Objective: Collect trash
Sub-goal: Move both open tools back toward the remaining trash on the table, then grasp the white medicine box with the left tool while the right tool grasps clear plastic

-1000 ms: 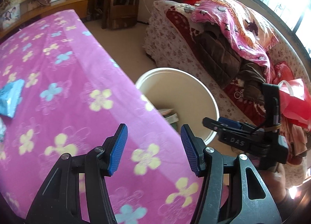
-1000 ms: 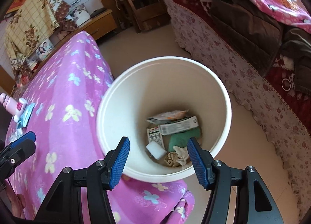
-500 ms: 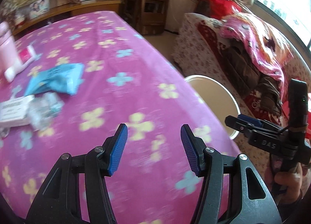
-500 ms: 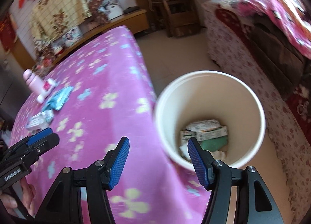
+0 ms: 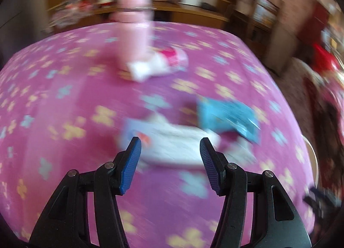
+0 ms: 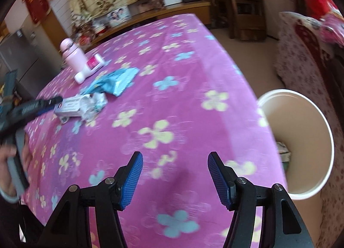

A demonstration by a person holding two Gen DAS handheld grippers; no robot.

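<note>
On table (image 6: 193, 80), two wrappers, one bottle (image 6: 73, 56)

Both tongs are spread wide with nothing in them: left tongs (image 5: 169, 146) over the bench's middle, right tongs (image 6: 174, 161) hanging near its right edge.

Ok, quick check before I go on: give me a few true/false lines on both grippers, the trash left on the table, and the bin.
1. The left gripper is shut on a wrapper. False: it is open and holds nothing.
2. The right gripper is open and empty. True.
3. The blue packet is already in the white bin. False: it lies on the pink tablecloth.
4. A pink bottle stands on the table. True.
5. The bin sits off the table's edge. True.
</note>
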